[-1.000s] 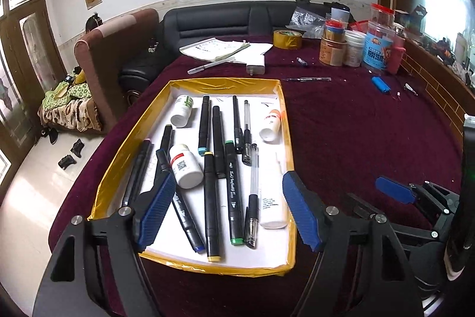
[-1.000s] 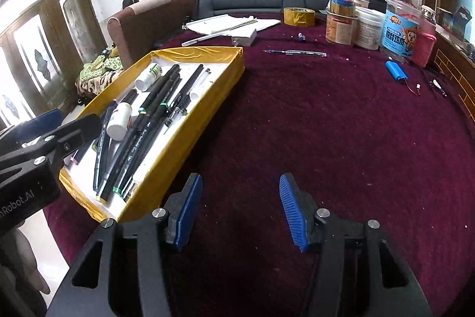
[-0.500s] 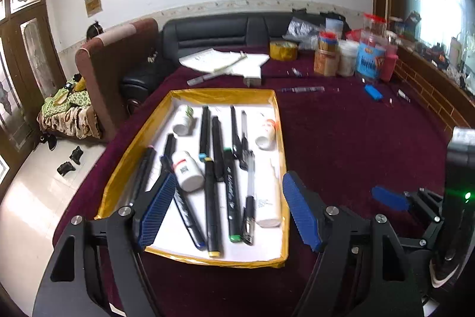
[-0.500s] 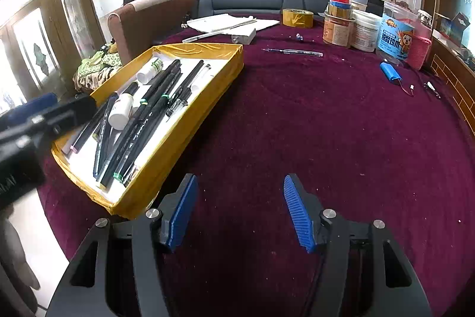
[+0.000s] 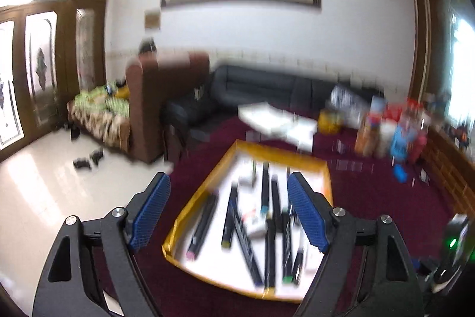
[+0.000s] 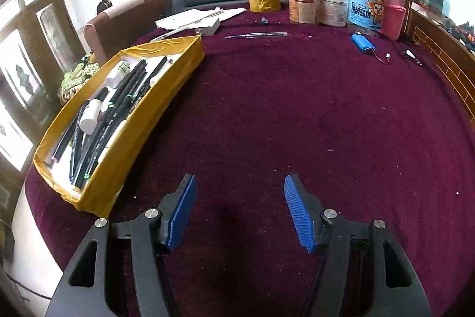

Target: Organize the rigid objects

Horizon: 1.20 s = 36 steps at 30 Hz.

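A yellow-rimmed tray [image 6: 166, 85] with a white floor holds several black marker pens [image 6: 118, 112] and small white bottles [image 6: 89, 116]. It lies at the left of the maroon table. In the blurred left wrist view the tray [image 5: 196, 198] sits below and ahead. My left gripper [image 5: 228, 211] is open and empty, raised above the tray's near left corner. My right gripper [image 6: 240, 213] is open and empty, low over bare maroon cloth to the right of the tray.
A loose pen [image 6: 256, 35], a blue lighter [image 6: 363, 42], a tape roll [image 6: 264, 3], jars and tubs [image 6: 365, 5] and papers [image 6: 199, 17] lie at the far side. A brown armchair [image 5: 166, 97] and black sofa [image 5: 267, 88] stand beyond. The table edge is near left.
My left gripper has lifted and swung left and back from the tray, its view now blurred. My right gripper has dropped a little lower over the cloth. Both stay open.
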Tool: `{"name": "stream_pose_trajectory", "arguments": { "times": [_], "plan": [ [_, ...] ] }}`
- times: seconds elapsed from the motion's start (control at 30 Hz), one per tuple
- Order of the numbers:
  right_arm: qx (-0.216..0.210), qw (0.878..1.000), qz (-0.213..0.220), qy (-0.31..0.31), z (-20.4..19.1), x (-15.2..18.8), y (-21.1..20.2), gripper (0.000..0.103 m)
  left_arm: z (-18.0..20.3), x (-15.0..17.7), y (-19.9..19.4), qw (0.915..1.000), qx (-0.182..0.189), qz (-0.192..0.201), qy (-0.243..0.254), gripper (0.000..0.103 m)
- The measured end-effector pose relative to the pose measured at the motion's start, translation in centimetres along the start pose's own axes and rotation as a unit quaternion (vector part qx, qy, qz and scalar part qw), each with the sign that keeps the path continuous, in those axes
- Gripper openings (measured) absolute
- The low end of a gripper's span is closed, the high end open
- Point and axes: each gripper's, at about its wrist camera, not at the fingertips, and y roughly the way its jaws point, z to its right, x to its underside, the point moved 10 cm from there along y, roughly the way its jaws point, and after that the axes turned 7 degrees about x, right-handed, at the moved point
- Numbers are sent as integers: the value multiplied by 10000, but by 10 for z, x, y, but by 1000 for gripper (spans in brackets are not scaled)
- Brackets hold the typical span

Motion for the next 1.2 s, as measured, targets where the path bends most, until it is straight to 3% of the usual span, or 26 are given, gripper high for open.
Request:
{"name": "stream_pose_trajectory", "arguments": {
  "times": [0.03, 0.1, 0.2, 0.27, 0.3, 0.4, 0.47, 0.7, 0.87, 1.07, 1.2],
  "plan": [
    [0, 10000, 8, -34, -1, 0, 0, 56, 0, -5, -7, 9997, 4, 234, -32, 88],
    [15, 9999, 31, -109, -3, 0, 1, 56, 2, -21, -32, 9956, 38, 931, -88, 103],
    [22, 9999, 2, -141, -6, 2, 5, 56, 15, -40, -67, 9824, 154, 1858, -84, 103],
    [-5, 9999, -46, -107, -7, 2, 9, 56, 26, -42, -73, 9795, 123, 2006, -100, 103],
    [-34, 9999, -57, -82, -8, 2, 10, 56, 35, -42, -67, 9825, 105, 1860, -22, 103],
    [-18, 9998, 4, -178, -13, 0, 5, 56, 65, -34, -40, 9901, 549, 1249, 325, 103],
    [56, 9994, 113, -337, -18, -4, -2, 56, 72, -21, -19, 9941, 674, 823, 197, 103],
    [221, 9929, 312, -1130, -54, -13, -18, 57, 46, 24, 25, 9998, 18, -190, -53, 103],
    [222, 9863, 383, -1589, -84, -19, -20, 57, 17, 43, 42, 9974, -232, -584, -366, 103],
    [-6, 9886, 344, -1465, -101, -35, -17, 57, -4, 59, 58, 9931, -236, -984, -601, 103],
    [-707, 9894, 183, -1259, -124, -62, -15, 57, -24, 62, 62, 9903, -237, -1081, -841, 103]
  ]
}}
